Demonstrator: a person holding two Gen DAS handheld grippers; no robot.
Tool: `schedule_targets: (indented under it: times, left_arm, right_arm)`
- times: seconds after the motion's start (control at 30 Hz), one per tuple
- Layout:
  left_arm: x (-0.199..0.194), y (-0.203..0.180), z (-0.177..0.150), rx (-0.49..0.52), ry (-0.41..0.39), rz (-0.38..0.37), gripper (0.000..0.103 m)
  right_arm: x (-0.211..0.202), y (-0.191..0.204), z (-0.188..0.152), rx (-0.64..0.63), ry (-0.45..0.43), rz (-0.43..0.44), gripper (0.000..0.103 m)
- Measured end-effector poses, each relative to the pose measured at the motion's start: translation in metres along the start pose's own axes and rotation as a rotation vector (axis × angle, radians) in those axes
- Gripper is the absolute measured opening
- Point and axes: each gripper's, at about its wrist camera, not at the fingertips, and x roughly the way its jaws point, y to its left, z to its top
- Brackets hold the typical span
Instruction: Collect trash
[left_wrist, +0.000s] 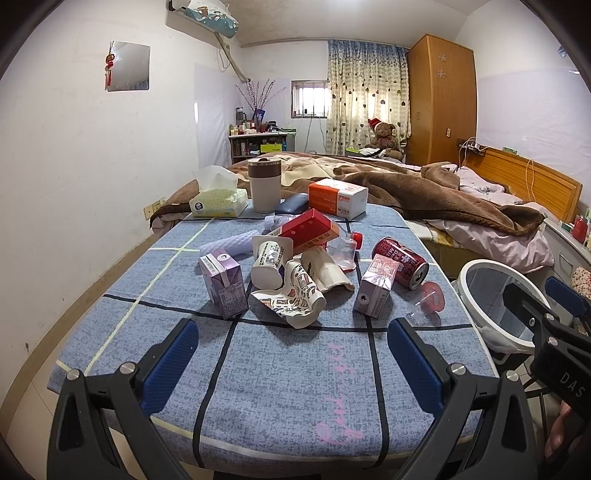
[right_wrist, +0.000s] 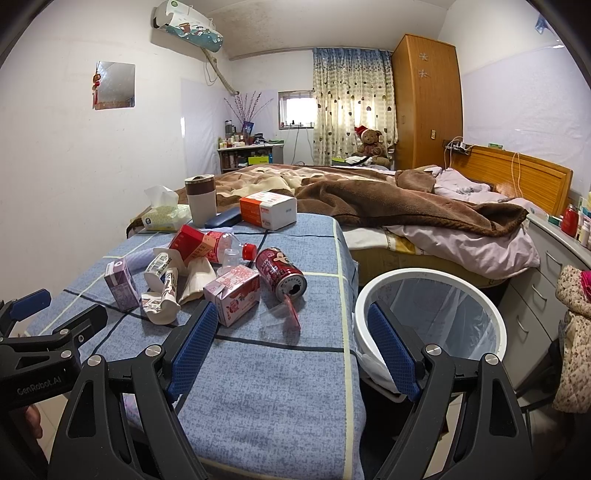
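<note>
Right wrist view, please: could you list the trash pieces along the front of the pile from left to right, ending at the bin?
Purple carton → crumpled paper cup → pink carton → red can → white bin.

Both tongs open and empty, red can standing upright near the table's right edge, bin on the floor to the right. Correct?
One error: the red can is not upright. It lies on its side on the table, open end facing the camera, as the right wrist view shows. The rest holds: left tongs and right tongs are open and empty, and the bin stands on the floor to the right.
</note>
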Motion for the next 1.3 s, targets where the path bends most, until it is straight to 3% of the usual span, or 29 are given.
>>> schedule_targets:
  times: [0.83,1.03,1.13,1.3]
  left_arm:
    - [0.012,0.003,-0.001,-0.007,0.030,-0.007,0.103]
    - [0.028,0.007,-0.004,-0.017,0.073,-0.042,0.103]
    - [0.042,0.015,-0.003,-0.055,0.103,-0.100,0.103]
    - [0.068,0.026,0.002,-0.116,0.157,-0.131,0.103]
  right_arm:
    - [0.003,-0.001,0.000,-0.008,0.005,0.002,0.085]
    - [0.016,-0.007,0.001,-0.012,0.020,-0.001,0.085]
    - [0.032,-0.009,0.004,-0.019,0.033,0.009,0.085]
    - [0.064,-0.014,0.012,-0.050,0.055,0.024,0.085]
